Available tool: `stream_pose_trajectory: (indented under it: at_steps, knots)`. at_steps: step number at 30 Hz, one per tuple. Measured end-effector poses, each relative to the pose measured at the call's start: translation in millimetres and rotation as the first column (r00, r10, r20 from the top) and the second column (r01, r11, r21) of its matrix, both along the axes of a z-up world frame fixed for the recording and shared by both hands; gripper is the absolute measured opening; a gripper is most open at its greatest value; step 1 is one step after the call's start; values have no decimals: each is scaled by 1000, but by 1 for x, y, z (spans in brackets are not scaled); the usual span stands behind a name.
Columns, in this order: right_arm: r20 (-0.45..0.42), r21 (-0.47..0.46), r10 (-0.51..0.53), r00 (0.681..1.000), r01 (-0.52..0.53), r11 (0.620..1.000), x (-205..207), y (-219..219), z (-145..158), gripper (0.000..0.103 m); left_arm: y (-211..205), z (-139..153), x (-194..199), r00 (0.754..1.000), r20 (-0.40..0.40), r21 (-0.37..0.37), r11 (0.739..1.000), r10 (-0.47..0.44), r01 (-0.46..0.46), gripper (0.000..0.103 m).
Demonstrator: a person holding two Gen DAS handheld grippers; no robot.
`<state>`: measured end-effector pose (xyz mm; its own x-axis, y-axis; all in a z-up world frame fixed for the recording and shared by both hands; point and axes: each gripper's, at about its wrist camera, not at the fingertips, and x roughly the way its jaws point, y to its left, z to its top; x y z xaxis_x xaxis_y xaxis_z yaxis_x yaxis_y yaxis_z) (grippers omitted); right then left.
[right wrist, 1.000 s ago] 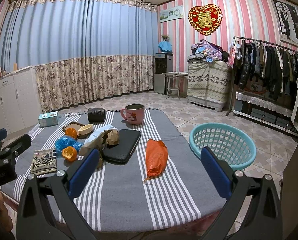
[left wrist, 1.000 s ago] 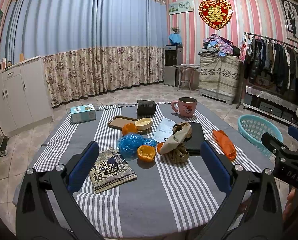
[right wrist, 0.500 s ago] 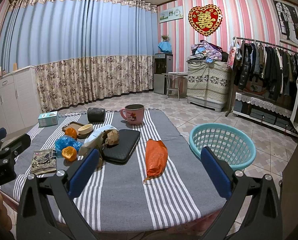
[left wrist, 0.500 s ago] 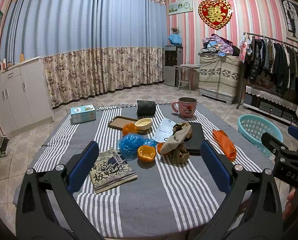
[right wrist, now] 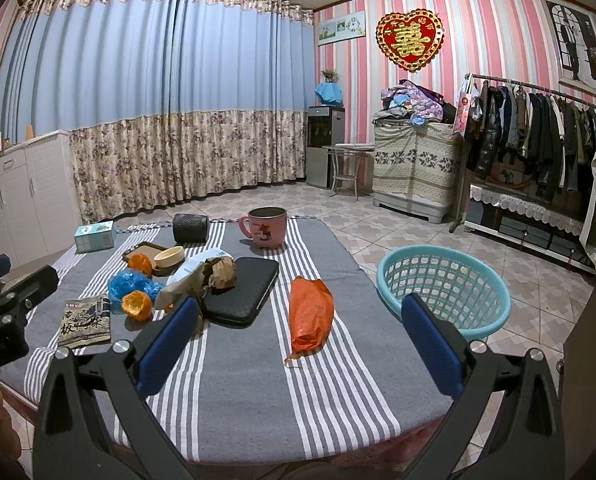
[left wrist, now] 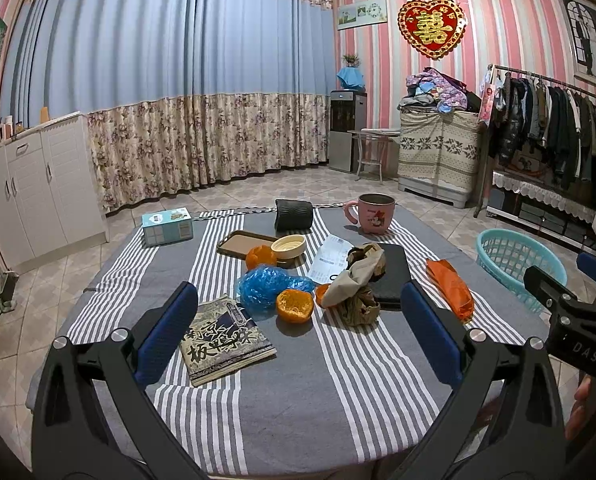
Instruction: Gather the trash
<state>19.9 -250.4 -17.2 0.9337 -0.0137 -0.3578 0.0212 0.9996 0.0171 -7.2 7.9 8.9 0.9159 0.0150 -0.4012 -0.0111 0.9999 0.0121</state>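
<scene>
Striped cloth on table, pink-striped room behind. Orange bag lies on cloth, long axis running away from right tongs, just ahead between its blue pads. Right tongs wide open, empty; nearer than left tongs, also wide open, empty. Basket on floor, right of bag, off table edge. Left of bag: black case, brown wrapper on its near corner, peel, blue bag, booklet. Mug beyond bag. Path from right tongs to bag looks unobstructed.
</scene>
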Motion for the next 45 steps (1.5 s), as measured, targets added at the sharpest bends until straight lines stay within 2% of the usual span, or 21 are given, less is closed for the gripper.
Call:
stream_pose_trajectory:
  at_steps: [29,35,36,45]
  knots:
    - [-12,3,-4,1000,4,1000,0,-5,2,99,9,-3,4,1000,-9,20,1000,17,-17,98]
    - [-46,-15,-31,998,31,999,8,-15,-8,99,16,-22,17,999,-47,19,999,26,-25,98]
    - [-54,-21,-39,998,38,999,11,-12,-19,99,17,-25,18,998,-54,17,1000,28,-27,98]
    - [-116,-26,-65,991,62,998,42,-14,-36,99,54,-62,66,982,-163,21,996,93,-90,98]
